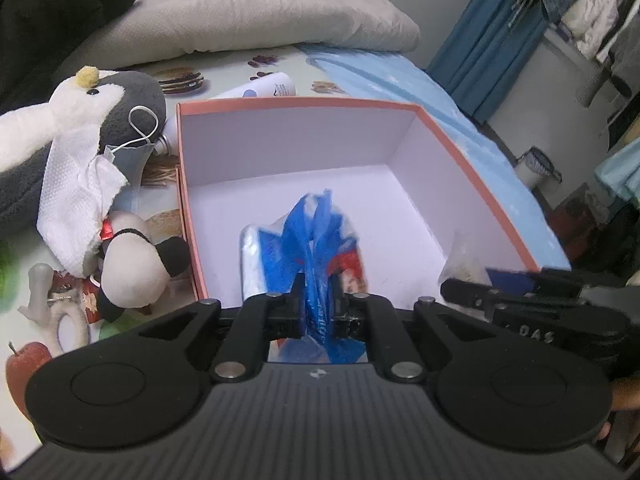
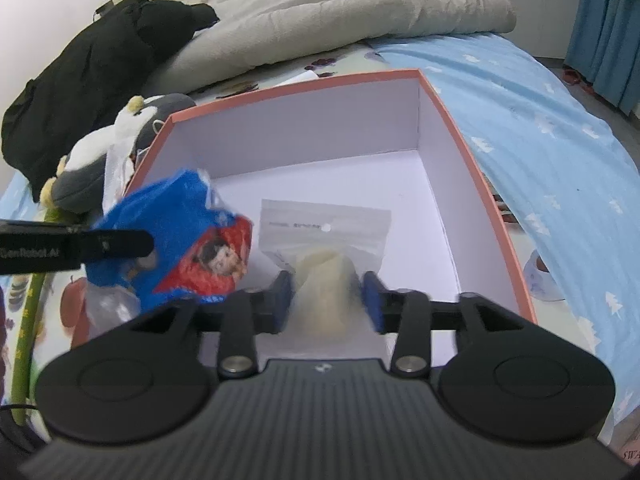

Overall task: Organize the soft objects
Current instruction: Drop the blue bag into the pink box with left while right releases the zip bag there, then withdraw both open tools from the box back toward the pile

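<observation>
An open pink box with a white inside (image 1: 384, 140) (image 2: 452, 200) stands on the bed. My left gripper (image 1: 318, 308) is shut on a crumpled blue and red plastic packet (image 1: 312, 240) and holds it over the box's near left part; the packet also shows in the right wrist view (image 2: 188, 248). My right gripper (image 2: 326, 304) has its blue pads on either side of a clear zip bag with pale stuffing (image 2: 324, 248), low inside the box near its front wall. The pads touch the bag's sides.
Left of the box lie a grey and white penguin plush (image 1: 92, 108), a white tissue (image 1: 76, 200), a face mask, a small black and white plush (image 1: 136, 268) and a white tube (image 1: 264, 88). A grey quilt (image 2: 320, 12) and black garment (image 2: 88, 68) lie behind.
</observation>
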